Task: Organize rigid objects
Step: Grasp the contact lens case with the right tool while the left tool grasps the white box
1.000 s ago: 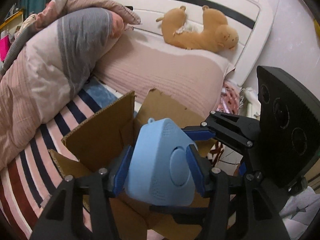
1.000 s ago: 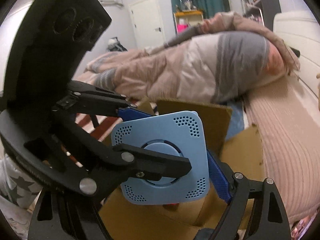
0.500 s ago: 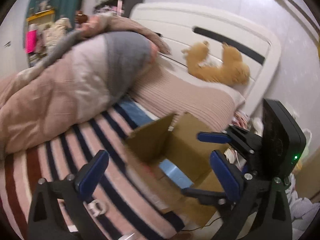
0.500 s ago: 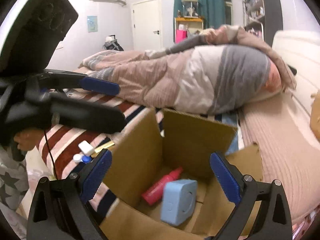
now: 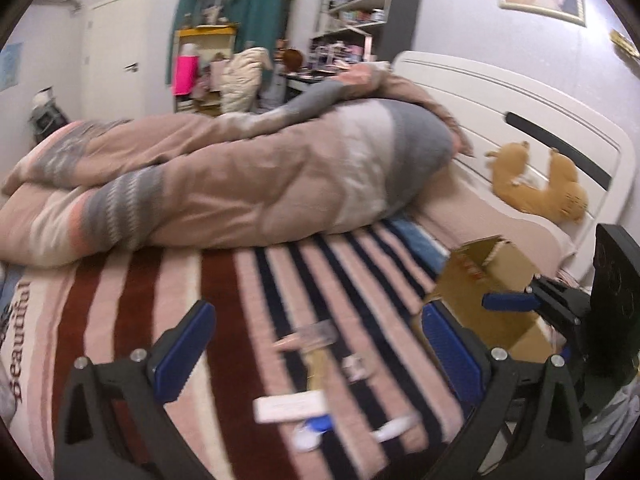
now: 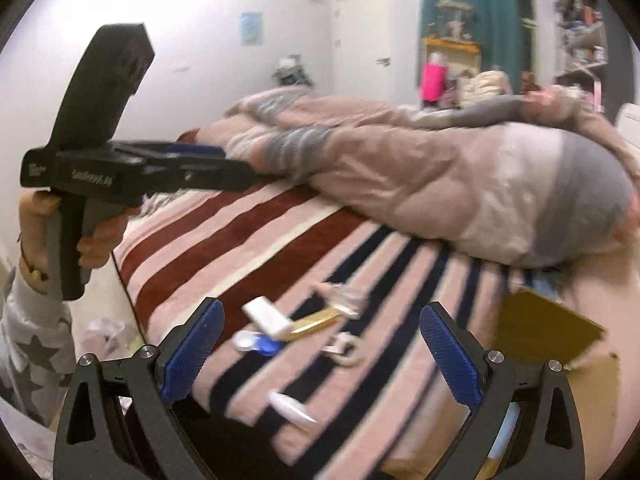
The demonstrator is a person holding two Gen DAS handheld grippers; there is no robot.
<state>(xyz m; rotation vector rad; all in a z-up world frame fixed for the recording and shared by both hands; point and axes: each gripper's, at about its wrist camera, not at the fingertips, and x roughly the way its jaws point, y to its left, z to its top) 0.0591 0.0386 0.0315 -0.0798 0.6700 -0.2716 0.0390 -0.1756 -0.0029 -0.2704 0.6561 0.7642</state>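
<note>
Corrugated cardboard box (image 5: pixel 496 280), striped woven blanket (image 5: pixel 248 288), both claws gaping

Both tongs gape wide and empty: left tongs (image 5: pixel 316 344) (hand-held, level) beside right tongs (image 6: pixel 320 350).

Right gripper (image 6: pixel 320 354), blue-padded jaws wide apart, empty, above striped pink-maroon-navy blanket (image 6: pixel 248 248). On blanket, clustered: white rectangular case (image 6: pixel 266 316), gold flat bar (image 6: pixel 316 322), blue-white round container (image 6: pixel 258 344), white pointed tube (image 6: pixel 292 408). Brown cardboard box (image 6: pixel 552 340) at right. Left gripper (image 6: pixel 224 164) at left, jaw state unclear.
</note>
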